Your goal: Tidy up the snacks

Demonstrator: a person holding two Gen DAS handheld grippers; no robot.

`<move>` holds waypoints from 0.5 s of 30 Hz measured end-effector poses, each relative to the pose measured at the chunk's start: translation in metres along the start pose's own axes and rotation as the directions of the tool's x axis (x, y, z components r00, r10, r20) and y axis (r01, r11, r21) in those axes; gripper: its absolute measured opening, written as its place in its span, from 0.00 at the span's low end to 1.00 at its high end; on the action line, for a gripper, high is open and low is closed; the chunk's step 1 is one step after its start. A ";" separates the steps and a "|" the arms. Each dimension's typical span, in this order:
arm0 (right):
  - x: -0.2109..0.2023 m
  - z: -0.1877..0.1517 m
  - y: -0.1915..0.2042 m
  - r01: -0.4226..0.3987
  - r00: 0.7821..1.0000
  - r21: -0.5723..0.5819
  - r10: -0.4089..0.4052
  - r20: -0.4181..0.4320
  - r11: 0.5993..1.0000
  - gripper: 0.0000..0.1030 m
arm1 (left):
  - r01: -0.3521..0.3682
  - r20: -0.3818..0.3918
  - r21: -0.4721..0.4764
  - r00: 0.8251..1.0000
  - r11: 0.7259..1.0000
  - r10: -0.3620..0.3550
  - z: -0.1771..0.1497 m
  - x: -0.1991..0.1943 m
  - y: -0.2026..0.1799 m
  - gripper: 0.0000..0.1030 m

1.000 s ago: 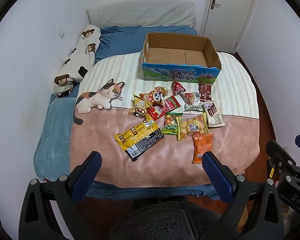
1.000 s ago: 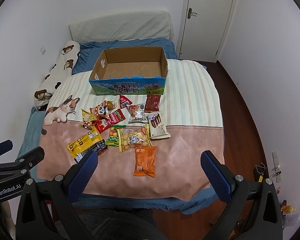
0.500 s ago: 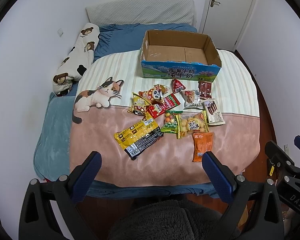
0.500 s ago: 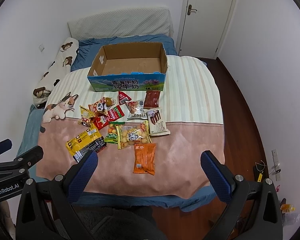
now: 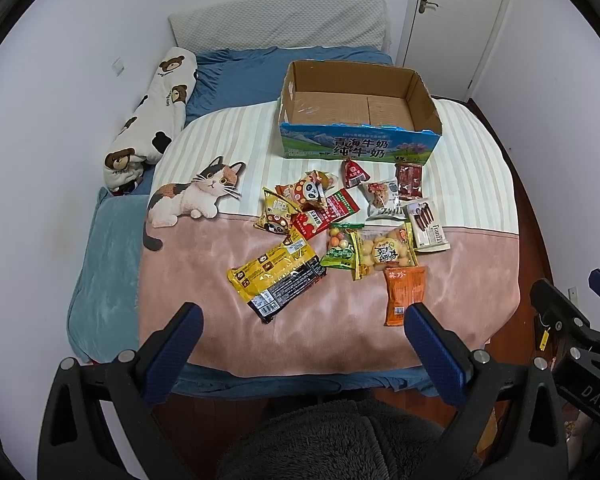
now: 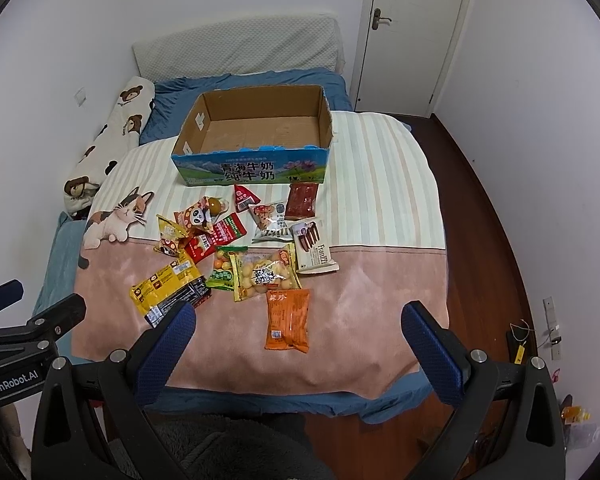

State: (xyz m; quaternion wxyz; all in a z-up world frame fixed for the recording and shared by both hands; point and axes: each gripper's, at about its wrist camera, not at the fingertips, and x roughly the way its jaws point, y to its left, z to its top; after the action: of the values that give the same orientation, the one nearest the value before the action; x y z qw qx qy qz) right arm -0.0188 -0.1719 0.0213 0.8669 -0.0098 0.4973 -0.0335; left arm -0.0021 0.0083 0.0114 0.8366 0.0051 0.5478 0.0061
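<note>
Several snack packets lie scattered on the bed in front of an empty cardboard box [image 5: 360,120] with a blue printed front, also seen in the right wrist view [image 6: 256,140]. Nearest are an orange packet [image 6: 287,320] and a yellow-black packet [image 5: 276,276]. A Franzzi biscuit pack [image 6: 314,250] and a dark red packet [image 6: 301,205] lie to the right. My left gripper [image 5: 304,324] is open and empty, held off the bed's near edge. My right gripper [image 6: 298,324] is open and empty, just short of the orange packet.
A bear-print bolster [image 5: 152,120] lies along the left wall. A grey pillow [image 5: 280,20] stands at the headboard. A white door [image 6: 412,32] is at the back right, with wooden floor [image 6: 492,240] to the right of the bed.
Both grippers have moved forward toward the bed, so the snacks and box appear nearer and lower in view. Nothing on the bed has moved.
</note>
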 end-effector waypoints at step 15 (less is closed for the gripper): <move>0.002 0.002 0.000 0.000 1.000 0.006 0.000 -0.003 1.000 1.00 | 0.001 0.000 0.010 1.000 1.000 -0.001 0.002 0.008 -0.007 1.00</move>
State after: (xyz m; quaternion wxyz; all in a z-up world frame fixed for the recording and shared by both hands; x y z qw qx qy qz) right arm -0.0162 -0.1723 0.0203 0.8662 -0.0074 0.4984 -0.0351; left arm 0.0034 0.0017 0.0048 0.8366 0.0090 0.5478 0.0027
